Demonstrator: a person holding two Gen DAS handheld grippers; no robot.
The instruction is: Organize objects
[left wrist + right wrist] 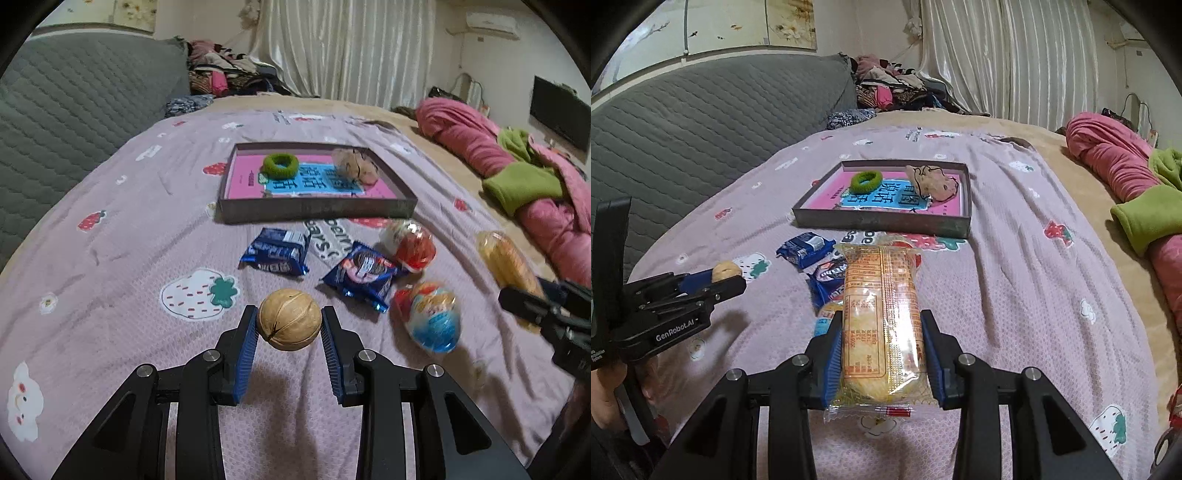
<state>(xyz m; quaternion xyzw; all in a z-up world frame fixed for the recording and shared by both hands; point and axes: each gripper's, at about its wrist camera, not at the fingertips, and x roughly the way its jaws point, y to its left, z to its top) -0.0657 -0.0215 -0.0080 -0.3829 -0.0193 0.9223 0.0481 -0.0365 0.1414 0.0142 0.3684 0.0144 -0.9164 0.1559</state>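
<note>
My left gripper (289,325) is shut on a tan walnut (289,319), held above the mauve bedspread; from the right wrist view the same gripper (729,278) shows at the left with the walnut (726,271). My right gripper (881,343) is shut on a long clear-wrapped yellow cake (881,314), which also appears at the right edge of the left wrist view as a yellow cake (506,264). A shallow grey tray (314,210) (879,223) lies ahead, holding a green hair tie (281,166) (865,181) and a beige crumpled item (356,166) (932,181).
On the bedspread lie two blue biscuit packets (277,256) (364,273) and two foil-wrapped egg toys (413,245) (432,319). A grey quilted headboard (74,96) rises at the left. Pink and green bedding (535,177) is heaped at the right. A hand (605,387) holds the left gripper.
</note>
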